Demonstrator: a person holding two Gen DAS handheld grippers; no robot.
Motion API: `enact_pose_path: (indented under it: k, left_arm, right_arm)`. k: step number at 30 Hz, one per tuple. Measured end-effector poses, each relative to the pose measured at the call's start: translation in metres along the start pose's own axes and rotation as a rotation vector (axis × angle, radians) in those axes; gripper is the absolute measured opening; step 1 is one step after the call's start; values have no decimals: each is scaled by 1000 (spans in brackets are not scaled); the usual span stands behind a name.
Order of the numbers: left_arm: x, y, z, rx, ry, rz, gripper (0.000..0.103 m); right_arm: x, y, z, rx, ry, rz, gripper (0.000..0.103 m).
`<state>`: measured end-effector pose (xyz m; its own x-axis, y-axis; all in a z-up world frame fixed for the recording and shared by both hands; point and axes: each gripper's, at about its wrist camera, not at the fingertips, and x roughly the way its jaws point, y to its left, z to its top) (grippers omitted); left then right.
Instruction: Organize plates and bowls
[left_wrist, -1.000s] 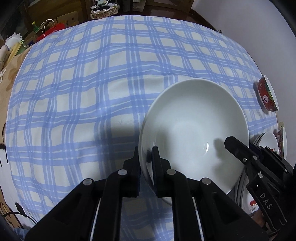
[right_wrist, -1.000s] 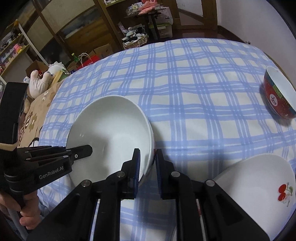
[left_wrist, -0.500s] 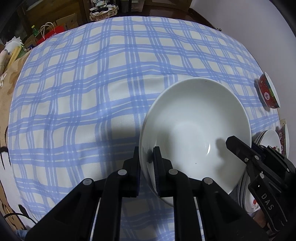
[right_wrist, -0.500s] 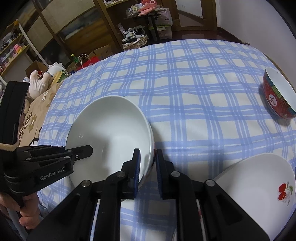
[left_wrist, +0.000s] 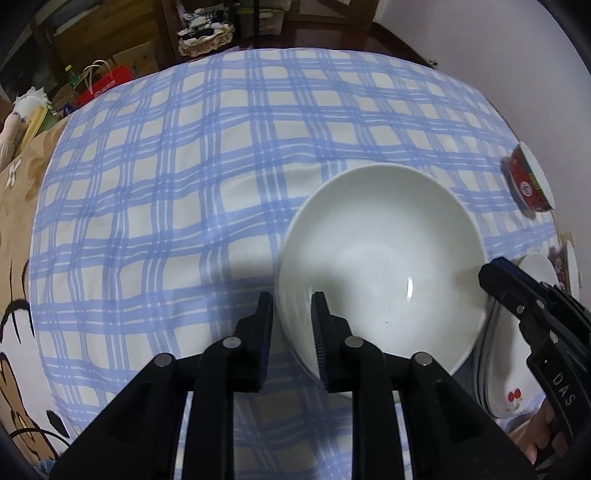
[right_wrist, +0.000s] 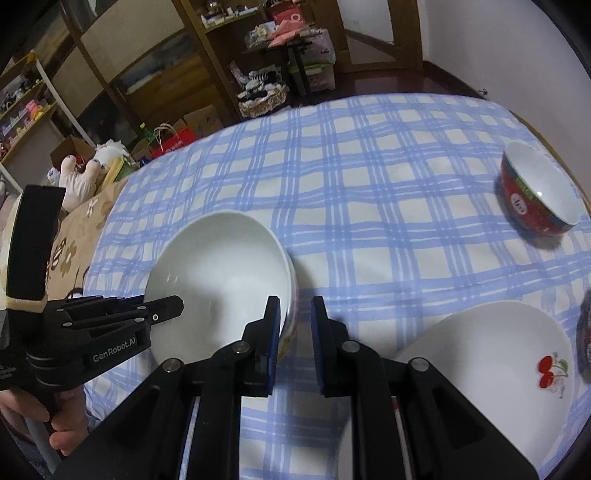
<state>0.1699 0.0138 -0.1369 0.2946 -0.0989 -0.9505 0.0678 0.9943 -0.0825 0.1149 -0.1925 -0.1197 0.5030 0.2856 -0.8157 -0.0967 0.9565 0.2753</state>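
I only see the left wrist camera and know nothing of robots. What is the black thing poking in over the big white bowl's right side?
Observer: The right gripper; the right wrist view shows its two fingers apart, straddling the large white ceramic bowl's rim.
Operator: Does the bowl sit on the checked cloth?
Observer: No, a second rim shows below it; it is nested in another bowl.
Operator: And the red bowl at the edge?
Observer: The red patterned bowl stands upright, white and empty inside.
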Motion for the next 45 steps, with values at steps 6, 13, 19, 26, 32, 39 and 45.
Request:
enact_pose_path:
  k: [6,13,19,26,32,39,45]
  left_arm:
    - [-22,-4,2,20,-57,28,47]
    - [-57,-10,8,44,-151,65,68]
    - [-79,-41,20,86,-217,17,87]
    - [-85,-98,33,167,-270,-45,92]
    - [-80,-145,57,210,-288,-73,92]
    - [-78,-191,95,251,-295,-95,92]
    - [-70,-225,124,290,-305,-98,92]
  right_arm:
    - [-28,-15,8,21,-54,-30,17]
    - [-65,-45,15,70,-127,-73,38]
    - [-100,-78,27,127,-184,-163,72]
    - [-130,-115,36,188,-260,-244,97]
    - [-144,-140,46,209,-312,-328,103]
    - [-145,-172,76,218,-301,-351,103]
    - [-138,-199,94,227,-277,-345,102]
